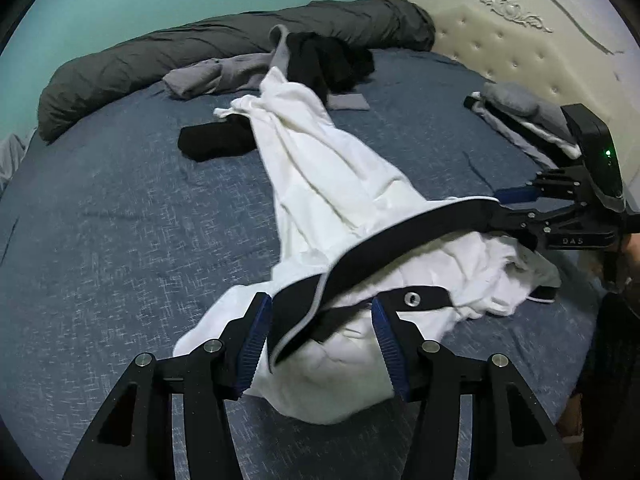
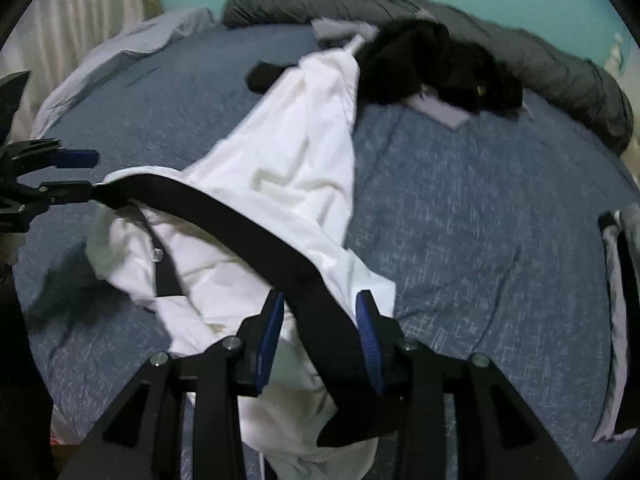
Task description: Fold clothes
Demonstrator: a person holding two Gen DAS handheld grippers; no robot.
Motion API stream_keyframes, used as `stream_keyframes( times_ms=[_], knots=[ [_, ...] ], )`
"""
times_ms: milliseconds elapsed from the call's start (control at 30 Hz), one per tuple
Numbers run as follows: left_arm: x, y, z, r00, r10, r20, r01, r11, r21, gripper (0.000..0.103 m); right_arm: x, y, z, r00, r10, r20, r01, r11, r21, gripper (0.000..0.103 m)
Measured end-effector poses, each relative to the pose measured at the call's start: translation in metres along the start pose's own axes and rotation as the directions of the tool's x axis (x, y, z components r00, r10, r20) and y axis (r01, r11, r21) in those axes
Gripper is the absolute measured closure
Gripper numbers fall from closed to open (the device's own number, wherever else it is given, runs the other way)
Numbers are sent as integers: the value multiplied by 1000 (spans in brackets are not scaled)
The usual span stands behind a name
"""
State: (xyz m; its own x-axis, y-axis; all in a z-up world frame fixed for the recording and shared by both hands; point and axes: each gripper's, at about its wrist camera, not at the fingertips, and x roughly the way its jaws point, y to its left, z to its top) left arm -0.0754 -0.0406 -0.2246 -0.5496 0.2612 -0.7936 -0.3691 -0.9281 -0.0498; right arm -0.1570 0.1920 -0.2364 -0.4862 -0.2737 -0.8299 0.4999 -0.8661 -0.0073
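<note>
Now the black waistband (image 1: 400,236) stretches sideways between the left gripper (image 1: 320,336) and right gripper (image 2: 320,332), both apparently spread around it, legs trailing away.

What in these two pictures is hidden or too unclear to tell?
- Left wrist view: whether the right gripper truly pinches the black band; its fingers are small and near the edge.
- Left wrist view: the folded pile is partly behind the right gripper.
- Right wrist view: the black clothes are blurred; their kind is unclear.
- Both views: the white garment is bunched and runs under the fingers, so its type is unclear.
</note>
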Motion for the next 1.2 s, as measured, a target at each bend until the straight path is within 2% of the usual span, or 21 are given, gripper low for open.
stream_keyframes(
  times_ms=[133,267,367,467,567,633,700,767,833,1067,1200],
  knots=[
    [2,-14,-4,999,-40,-12,40,999,11,47,-6,14,-4,1000,13,12,-12,998,-64,66],
    [16,-22,-9,999,-43,-33,44,999,21,47,2,21,-5,1000,1,-16,-2,996,-87,66],
    [24,-17,-9,999,-20,-31,20,1000,6,47,8,20,-4,998,-58,-22,55,995,-87,66],
    [29,-11,-5,1000,3,-28,-3,1000,4,47,8,2,-2,989,-144,-16,144,990,-13,66],
    [33,-4,-1,1000,14,-28,-14,1000,5,47,-4,-16,-3,996,-83,40,79,993,84,66],
    [35,-1,2,999,14,-30,-14,1000,10,47,-16,-15,-4,995,-38,93,32,998,62,66],
    [38,0,3,999,20,-34,-20,1000,24,47,-22,-6,-5,994,1,107,-1,1000,3,66],
    [40,0,4,999,25,-39,-23,999,33,47,-22,7,-6,995,31,99,-25,997,-67,66],
    [42,1,5,999,29,-42,-28,999,40,47,-16,16,-4,997,27,76,-19,994,-104,66],
    [46,8,11,997,53,-50,-50,997,55,47,21,16,1,998,-54,-33,51,993,-102,66],
    [54,10,13,996,62,-58,-57,995,82,47,27,5,5,998,-40,-47,36,997,-72,66]
  ],
)
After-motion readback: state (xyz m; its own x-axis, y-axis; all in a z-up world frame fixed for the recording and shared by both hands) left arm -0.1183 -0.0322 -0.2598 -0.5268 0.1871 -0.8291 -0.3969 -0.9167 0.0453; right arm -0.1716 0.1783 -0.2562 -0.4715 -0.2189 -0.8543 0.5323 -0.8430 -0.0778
